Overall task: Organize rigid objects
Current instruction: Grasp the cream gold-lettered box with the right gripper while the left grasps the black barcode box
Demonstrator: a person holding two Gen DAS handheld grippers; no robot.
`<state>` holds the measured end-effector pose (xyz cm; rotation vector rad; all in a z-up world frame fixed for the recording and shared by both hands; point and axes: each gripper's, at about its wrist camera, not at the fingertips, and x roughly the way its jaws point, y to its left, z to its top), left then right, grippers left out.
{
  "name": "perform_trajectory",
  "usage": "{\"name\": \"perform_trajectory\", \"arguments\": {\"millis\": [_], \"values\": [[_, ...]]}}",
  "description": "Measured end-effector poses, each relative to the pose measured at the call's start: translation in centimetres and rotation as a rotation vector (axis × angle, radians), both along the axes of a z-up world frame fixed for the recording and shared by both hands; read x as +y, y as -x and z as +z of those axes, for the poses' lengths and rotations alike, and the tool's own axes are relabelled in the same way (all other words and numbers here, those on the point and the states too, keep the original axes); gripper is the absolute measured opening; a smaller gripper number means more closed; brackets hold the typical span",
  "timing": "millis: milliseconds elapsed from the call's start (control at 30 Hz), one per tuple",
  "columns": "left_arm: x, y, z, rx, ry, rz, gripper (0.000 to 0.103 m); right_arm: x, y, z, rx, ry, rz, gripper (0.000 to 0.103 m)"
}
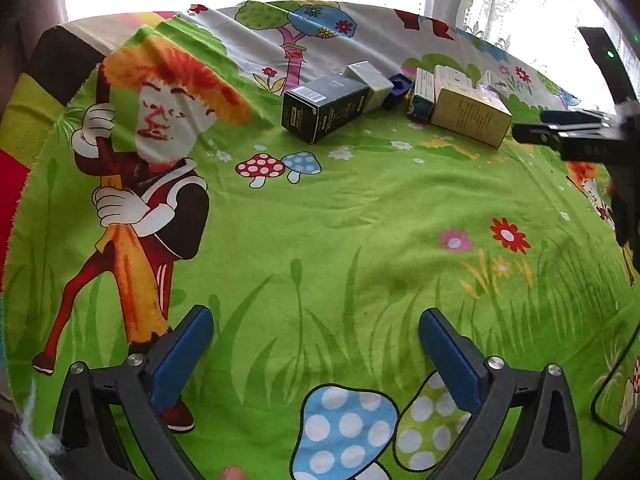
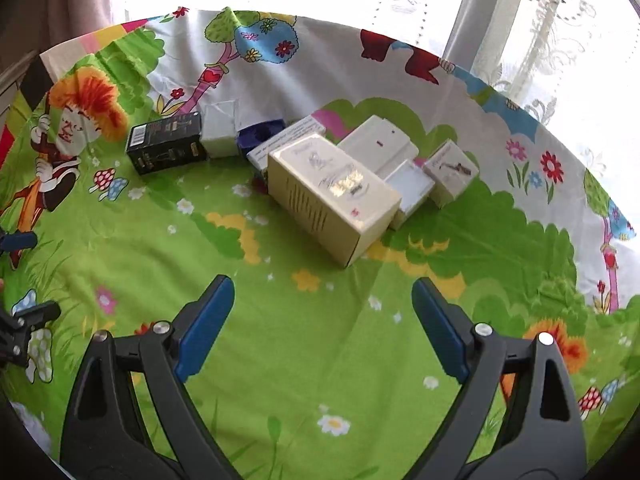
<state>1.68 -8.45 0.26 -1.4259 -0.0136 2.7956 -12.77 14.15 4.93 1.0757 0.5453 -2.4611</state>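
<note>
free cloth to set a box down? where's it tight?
Free: the green stretch of the cloth between the right tongs and the cream box; also left of the black box, by the cartoon figure. Tight: the row from the black box to the small white box, boxes touching or nearly so.

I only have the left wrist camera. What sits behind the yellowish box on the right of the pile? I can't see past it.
Observer: A flat white box lies right behind the cream box.
Operator: Anything beside the cream box on its far side?
Observer: Yes, a shallow white tray lies against its right side, open side up.
Operator: The right gripper is just a blur at my edge. Is it holding anything?
Observer: No. The right gripper has its jaws wide apart, with only the green cloth between them, short of the boxes.
</note>
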Motion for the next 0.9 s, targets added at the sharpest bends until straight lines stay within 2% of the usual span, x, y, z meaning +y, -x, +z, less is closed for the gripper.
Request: {"name": "perform_trajectory", "arguments": {"millis": [133,267,333,367,433,467,500,567,600,667,767,833,867,900], "values": [[0.1,0.0,0.0,-0.002,0.000,-0.004,0.103,-2.1,5.7,0.6,-0.008,-0.002,0.036,0.092],[0.1,0.0,0.1,-0.002,0.000,-0.003,0.103,-3.9,9.1,-0.7,-0.074,-0.054,0.152,0.092],[0.1,0.0,0.1,-0.002,0.000,-0.003,0.103,-4.0,10.1,-2.0,-0.141,-0.063,0.178,0.092],[0.1,0.0,0.1,-0.002,0.000,-0.003,0.103,-4.0,10.2,-2.7,-0.184,-0.060,0.186,0.092],[0.1,0.0,0.2,-0.002,0.000,-0.003,0.103,-3.7,9.0,-3.3,-0.203,-0.054,0.221,0.088],[0.1,0.0,0.1,-0.002,0.000,-0.003,0.103,-3.5,8.1,-3.4,-0.222,-0.030,0.252,0.074],[0.0,0.0,0.1,-0.002,0.000,-0.003,0.103,-3.3,7.2,-3.5,-0.259,0.004,0.277,0.067],[0.0,0.0,0.1,-0.002,0.000,-0.003,0.103,-3.1,5.7,-4.2,-0.291,0.014,0.301,0.067],[0.1,0.0,0.1,-0.002,0.000,-0.003,0.103,-3.2,5.0,-4.2,-0.251,0.000,0.294,0.067],[0.1,0.0,0.1,-0.002,0.000,-0.003,0.103,-3.2,5.0,-4.1,-0.242,0.010,0.246,0.068],[0.1,0.0,0.1,-0.002,0.000,-0.003,0.103,-3.6,5.6,-4.3,-0.192,0.002,0.143,0.078],[0.1,0.0,0.1,-0.001,0.000,-0.003,0.103,-3.7,5.7,-4.5,-0.181,0.039,0.090,0.078],[0.1,0.0,0.1,0.000,0.000,-0.003,0.103,-3.6,5.5,-4.6,-0.183,0.060,0.074,0.072],[0.1,-0.1,0.1,0.001,0.000,-0.002,0.103,-3.5,5.1,-4.5,-0.184,0.080,0.068,0.055]]}}
